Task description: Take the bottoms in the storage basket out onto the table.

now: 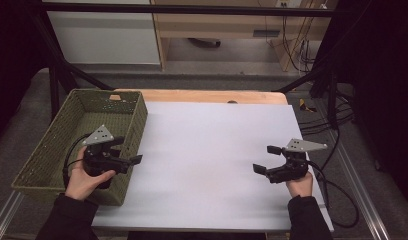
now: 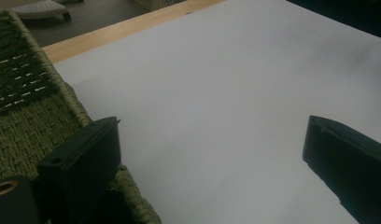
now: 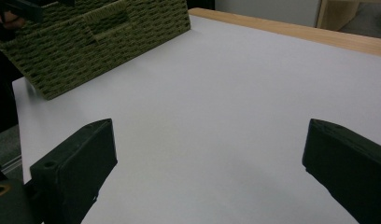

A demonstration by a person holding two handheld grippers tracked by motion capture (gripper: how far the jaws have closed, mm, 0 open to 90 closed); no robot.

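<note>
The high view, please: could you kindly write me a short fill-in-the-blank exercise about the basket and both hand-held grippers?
1. The woven basket sits at the table's ____ side.
2. Both the left hand-held gripper and the right hand-held gripper have their jaws ____.
3. The white sheet between them carries ____ objects.

Missing words: left; open; no

A green woven basket (image 1: 52, 145), rectangular and open-topped, sits upright at the table's 9 o'clock edge, overhanging the white sheet's (image 1: 212, 150) left border. Its long sides run toward 12 o'clock. A handle slot pierces 1 wall.
</note>
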